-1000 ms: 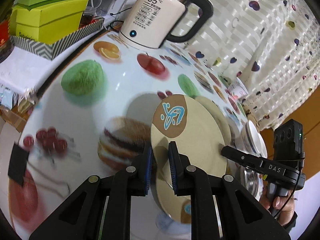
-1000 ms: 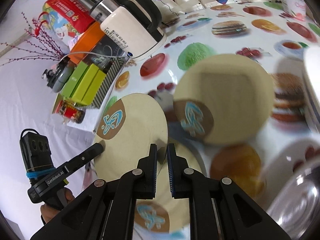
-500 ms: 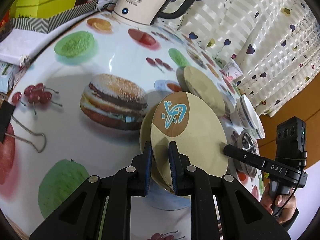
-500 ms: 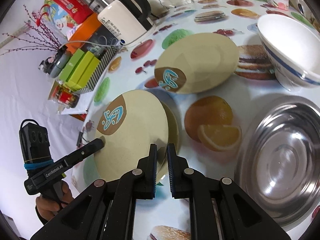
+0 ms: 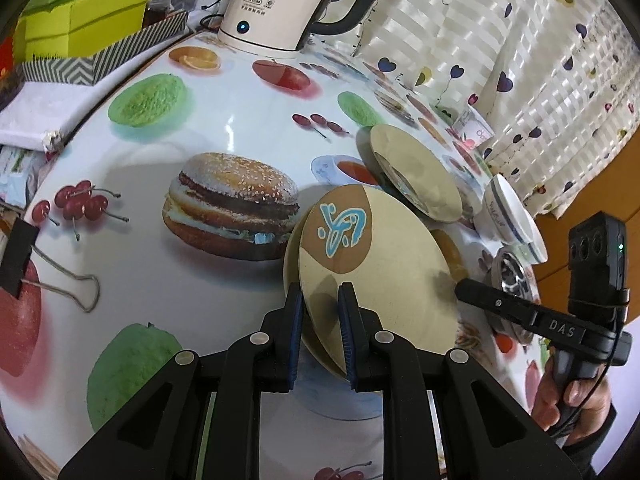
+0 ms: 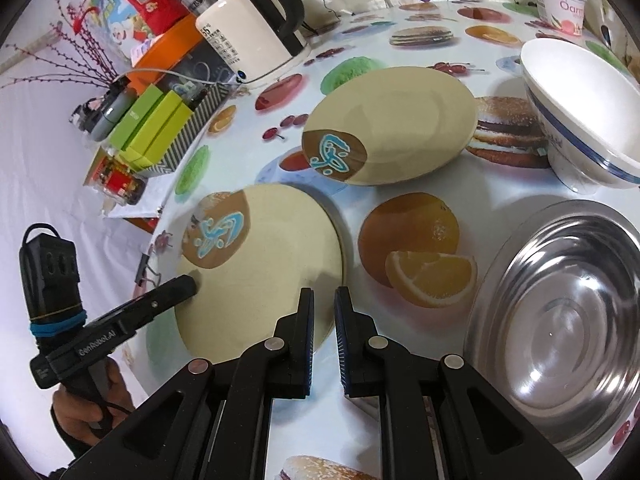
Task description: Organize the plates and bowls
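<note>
A beige plate [image 5: 380,272] with a brown patch and blue mark lies on top of a second like plate [image 5: 290,264] on the table. My left gripper [image 5: 320,308] is shut on the near rim of the top plate, which also shows in the right wrist view [image 6: 260,264]. My right gripper [image 6: 323,304] stands just off the plate's right rim, jaws slightly apart, holding nothing. A third beige plate [image 6: 392,128] lies further back. A white bowl with a blue band [image 6: 580,116] and a steel bowl [image 6: 560,312] sit at the right.
A white electric kettle [image 5: 280,4] stands at the back of the food-printed tablecloth [image 5: 160,272]. Green boxes in a striped tray [image 5: 80,28] are at the back left. A binder clip [image 5: 48,280] lies at the left edge. A yoghurt cup [image 6: 560,0] is far right.
The held plate has come down flat onto the lower plate. My right gripper has let go of its rim and pulled back a little. The left gripper still grips it.
</note>
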Tool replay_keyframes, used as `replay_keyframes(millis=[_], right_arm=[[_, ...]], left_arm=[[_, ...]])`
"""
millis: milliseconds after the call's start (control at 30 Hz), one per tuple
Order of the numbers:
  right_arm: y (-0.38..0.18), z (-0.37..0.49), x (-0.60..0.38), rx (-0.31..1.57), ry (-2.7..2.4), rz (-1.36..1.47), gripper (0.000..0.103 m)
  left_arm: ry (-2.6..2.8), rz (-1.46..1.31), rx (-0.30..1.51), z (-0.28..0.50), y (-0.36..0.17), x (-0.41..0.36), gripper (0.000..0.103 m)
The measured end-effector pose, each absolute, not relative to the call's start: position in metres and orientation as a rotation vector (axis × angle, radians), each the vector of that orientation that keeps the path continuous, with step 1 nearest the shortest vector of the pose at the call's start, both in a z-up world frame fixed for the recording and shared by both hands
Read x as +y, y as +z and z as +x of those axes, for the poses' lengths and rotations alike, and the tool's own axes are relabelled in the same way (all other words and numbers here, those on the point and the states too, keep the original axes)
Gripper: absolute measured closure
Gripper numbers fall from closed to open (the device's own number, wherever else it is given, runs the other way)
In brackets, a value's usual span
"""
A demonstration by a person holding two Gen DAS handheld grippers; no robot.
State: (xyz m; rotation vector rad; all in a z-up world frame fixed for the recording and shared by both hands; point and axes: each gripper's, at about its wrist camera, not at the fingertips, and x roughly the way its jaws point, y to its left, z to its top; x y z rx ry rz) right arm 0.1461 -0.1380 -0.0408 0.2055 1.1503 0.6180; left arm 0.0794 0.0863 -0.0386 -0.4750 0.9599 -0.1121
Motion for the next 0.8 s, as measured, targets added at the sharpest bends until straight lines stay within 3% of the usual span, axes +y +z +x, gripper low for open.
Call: replay_keyframes(millis=[600, 800], right_arm=[[-0.021, 0.14, -0.153, 1.059, 0.605, 0.246, 0.091], [-0.006, 0.143, -0.172, 1.013, 0.58, 0.315, 0.079]], left_arm=[[-0.091, -0.437, 0.92, 0.086, -0.03, 0.094, 0.085], [-0.148, -0.449, 0.877, 0.095, -0.014, 0.094, 0.085]])
